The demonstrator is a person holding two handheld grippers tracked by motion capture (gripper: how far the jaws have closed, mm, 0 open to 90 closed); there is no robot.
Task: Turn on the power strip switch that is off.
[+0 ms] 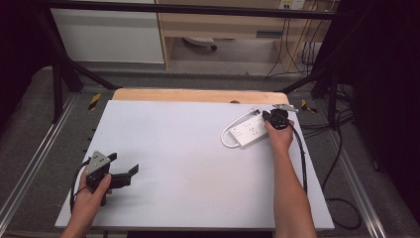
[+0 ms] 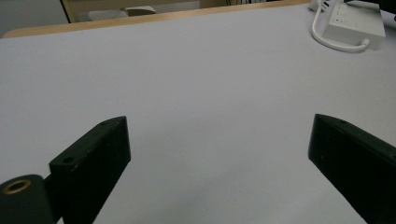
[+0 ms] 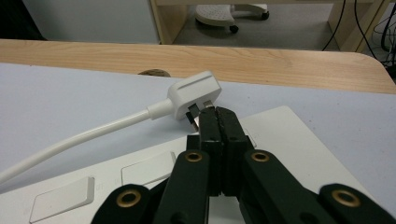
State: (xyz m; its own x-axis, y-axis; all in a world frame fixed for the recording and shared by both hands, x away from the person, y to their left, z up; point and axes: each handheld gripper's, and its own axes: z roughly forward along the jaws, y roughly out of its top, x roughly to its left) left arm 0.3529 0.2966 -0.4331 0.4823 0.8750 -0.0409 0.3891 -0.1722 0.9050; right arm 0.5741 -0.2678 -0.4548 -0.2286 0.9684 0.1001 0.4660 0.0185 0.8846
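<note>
A white power strip lies at the far right of the white tabletop. Its white cable loops round to a white plug lying beside the strip's far end. My right gripper hovers over the strip with its jaws pressed together, tips right at the plug's metal pins. I cannot tell whether a pin is pinched. My left gripper is open above bare table at the near left, nothing between its jaws.
A wooden edge runs along the table's far side. Black cables trail on the floor to the right. A metal frame and a cabinet stand beyond the table, with a chair base on the floor.
</note>
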